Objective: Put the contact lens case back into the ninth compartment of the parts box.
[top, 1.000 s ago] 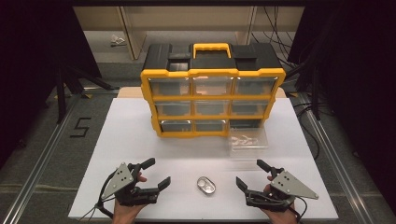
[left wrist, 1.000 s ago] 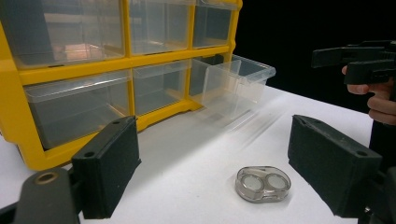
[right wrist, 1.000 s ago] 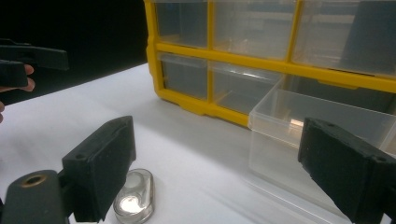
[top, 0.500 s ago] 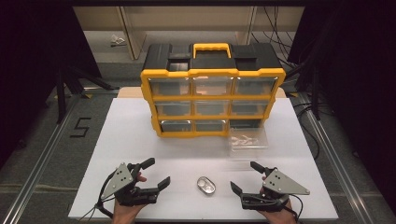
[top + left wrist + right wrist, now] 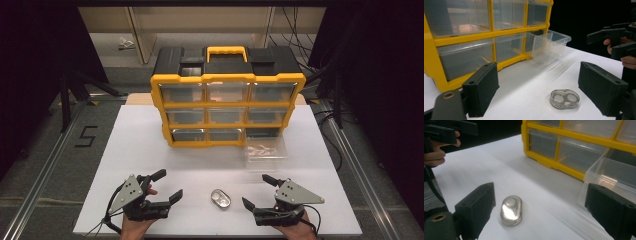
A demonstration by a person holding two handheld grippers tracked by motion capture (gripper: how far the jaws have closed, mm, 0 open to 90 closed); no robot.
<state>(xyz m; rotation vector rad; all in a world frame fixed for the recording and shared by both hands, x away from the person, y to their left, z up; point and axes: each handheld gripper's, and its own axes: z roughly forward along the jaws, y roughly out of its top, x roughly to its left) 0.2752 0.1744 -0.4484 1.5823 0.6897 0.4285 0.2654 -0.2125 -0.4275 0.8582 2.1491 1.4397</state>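
The left gripper (image 5: 166, 186) rests near the front edge of the table, its jaws spread wide and holding nothing; in its own view they frame the small case (image 5: 564, 99), which lies on the bare surface between them but nearer the right-hand jaw. The right gripper (image 5: 258, 192) sits at the other side of the front edge, jaws likewise spread and empty. The case (image 5: 220, 199) lies about midway between the two grippers, touching neither. It looks shiny and rounded in the right gripper view (image 5: 511, 210), while the left gripper view shows two round wells side by side under a clear top.

The table (image 5: 150, 150) has a plain white top, standing over a grey floor with a "5" (image 5: 86, 135) marked to the left. Dark stands and cables fill the black surround, and a pale shelf unit (image 5: 200, 22) stands behind.

Both hands are cut off by the bottom edge of the high view, and what the wells of the case hold cannot be made out.

At the back of the table stands a yellow and black organizer (image 5: 227, 95) with a yellow handle and three rows of clear drawers. Its lower right slot is open, and one clear drawer (image 5: 265, 151) sits out on the table just in front of that slot, with some small pale pieces inside that are too blurred to identify
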